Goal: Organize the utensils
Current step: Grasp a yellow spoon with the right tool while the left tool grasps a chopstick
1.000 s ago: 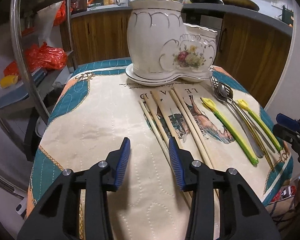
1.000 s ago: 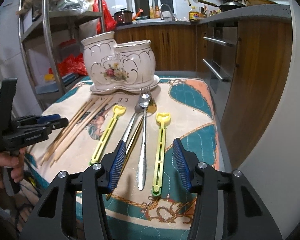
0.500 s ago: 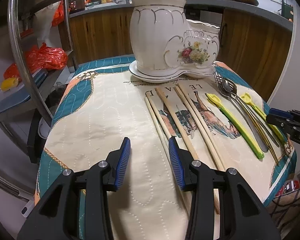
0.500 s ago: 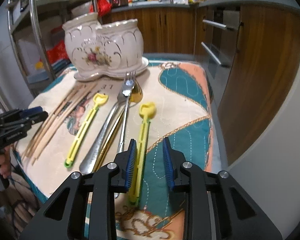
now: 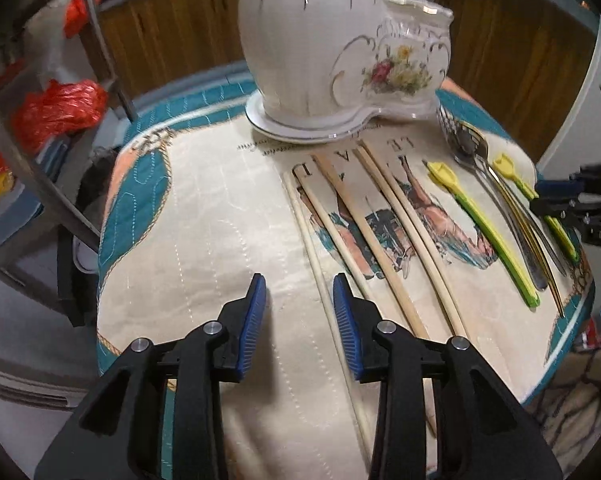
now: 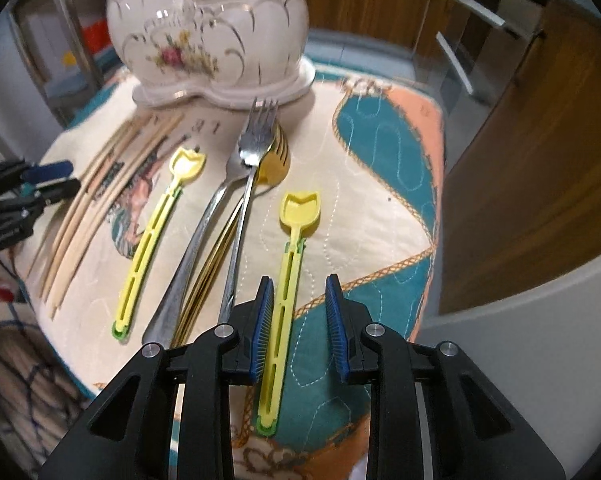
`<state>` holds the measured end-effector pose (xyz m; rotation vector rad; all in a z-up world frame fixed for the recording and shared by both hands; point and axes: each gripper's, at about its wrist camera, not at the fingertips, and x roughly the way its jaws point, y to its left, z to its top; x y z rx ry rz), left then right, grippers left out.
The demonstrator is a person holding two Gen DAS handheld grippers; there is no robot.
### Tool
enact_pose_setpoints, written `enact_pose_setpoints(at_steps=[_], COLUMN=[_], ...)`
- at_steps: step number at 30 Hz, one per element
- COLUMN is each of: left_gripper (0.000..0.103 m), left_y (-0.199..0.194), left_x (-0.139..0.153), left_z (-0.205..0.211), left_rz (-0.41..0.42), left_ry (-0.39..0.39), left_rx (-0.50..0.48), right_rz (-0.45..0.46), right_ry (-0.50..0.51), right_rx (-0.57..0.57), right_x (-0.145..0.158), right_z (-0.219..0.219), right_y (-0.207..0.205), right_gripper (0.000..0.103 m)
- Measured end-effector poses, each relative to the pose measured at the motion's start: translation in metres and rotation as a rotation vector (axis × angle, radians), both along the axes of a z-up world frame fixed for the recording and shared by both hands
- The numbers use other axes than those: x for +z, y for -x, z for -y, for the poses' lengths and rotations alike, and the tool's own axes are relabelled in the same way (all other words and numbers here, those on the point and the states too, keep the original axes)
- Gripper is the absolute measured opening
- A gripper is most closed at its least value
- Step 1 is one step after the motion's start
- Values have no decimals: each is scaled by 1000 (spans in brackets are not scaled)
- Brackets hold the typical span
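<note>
Right gripper [image 6: 298, 312]: tongs apart, straddling the handle of a yellow scoop [image 6: 287, 276], left pad just beside it. Left gripper [image 5: 299, 312]: tongs apart, holding nothing, above the chopsticks [image 5: 380, 240].

The cloth [image 5: 204, 240] lies bare left of the chopsticks [image 5: 356, 224], a wide lane running up to the holder [image 5: 324, 40], which blocks the far edge on its saucer. Right of the chopsticks the utensils crowd: a yellow spoon [image 6: 148, 240], then fork [image 6: 244, 184], steel spoon and gold pieces overlapping, with only narrow strips between. The other yellow spoon [image 6: 288, 276] lies apart with bare cloth on its right, though the table edge and cabinet [image 6: 540, 160] close that side.
</note>
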<state>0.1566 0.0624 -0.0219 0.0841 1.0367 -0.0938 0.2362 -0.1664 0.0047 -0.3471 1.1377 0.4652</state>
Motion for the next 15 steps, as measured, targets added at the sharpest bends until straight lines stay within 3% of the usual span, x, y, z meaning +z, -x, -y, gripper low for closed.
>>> enact_pose_setpoints(at_steps=[5,9,12,15], left_gripper=[21,20,16,4], left_y=[-18,-29,-34,-31], left_x=[5,6,5,3], left_z=[-5,-5,-3,-2], left_rz=[-153,-276,-323,-314], left_ry=[-25,-42,-67,-81], left_rx=[-33,-62,-75,-77], right_rz=[-67,-108,-147,-132], right_ry=[96,121,92,74], right_rx=[26,22,23,17], right_x=[1,1,2,0], right_z=[-16,-21,-24,-24], right_y=[-9,-17,-21,-16], right_gripper=[28,28,13,11])
